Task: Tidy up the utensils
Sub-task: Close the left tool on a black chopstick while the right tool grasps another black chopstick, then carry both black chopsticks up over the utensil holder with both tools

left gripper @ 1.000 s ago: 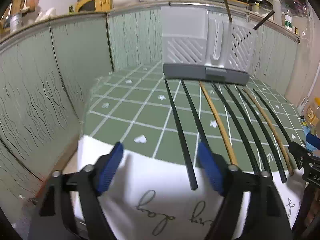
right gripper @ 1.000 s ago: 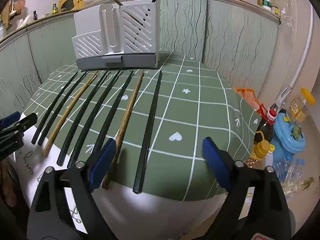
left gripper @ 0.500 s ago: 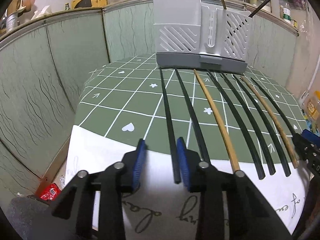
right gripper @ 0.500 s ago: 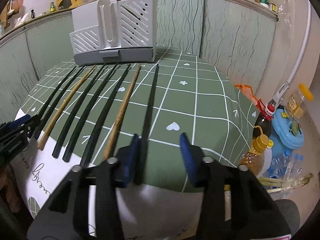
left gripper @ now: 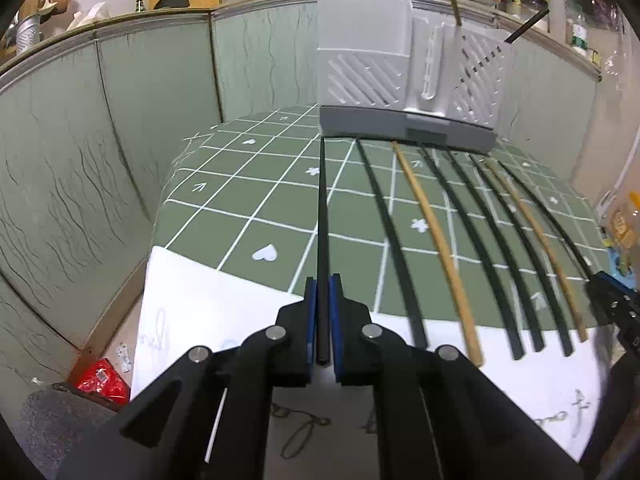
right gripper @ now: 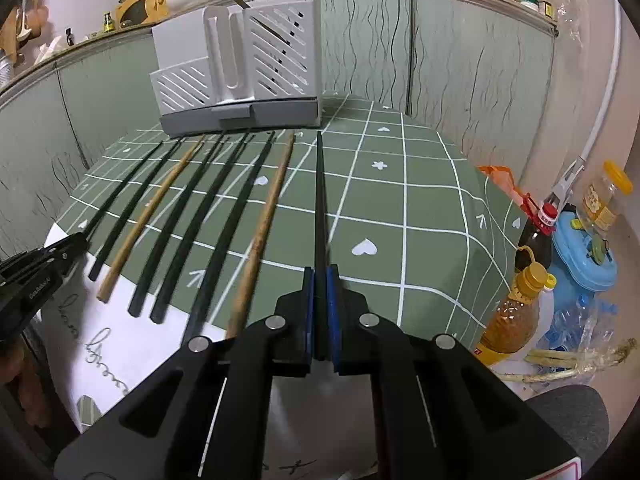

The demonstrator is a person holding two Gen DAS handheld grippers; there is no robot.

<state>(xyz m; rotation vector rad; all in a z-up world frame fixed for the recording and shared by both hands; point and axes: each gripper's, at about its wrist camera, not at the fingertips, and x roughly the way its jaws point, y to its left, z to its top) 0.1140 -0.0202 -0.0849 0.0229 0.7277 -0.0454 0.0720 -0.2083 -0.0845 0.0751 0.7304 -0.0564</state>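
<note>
Left wrist view: left gripper [left gripper: 323,322] clamped on leftmost thin black chopstick [left gripper: 322,216], lying on green checked tablecloth [left gripper: 240,216], tip toward grey slatted plastic utensil holder [left gripper: 404,80].

Right wrist view: right gripper [right gripper: 320,312] clamped on rightmost thin black chopstick [right gripper: 320,188], beside brown wooden chopstick [right gripper: 264,224].

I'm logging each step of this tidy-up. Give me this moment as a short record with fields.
left gripper: shut on the leftmost black chopstick
right gripper: shut on the rightmost black chopstick
still lying in the row: four black, two wooden chopsticks
holder: grey utensil rack at the far end of the table, two sticks already in it
surface: green checked cloth
</note>
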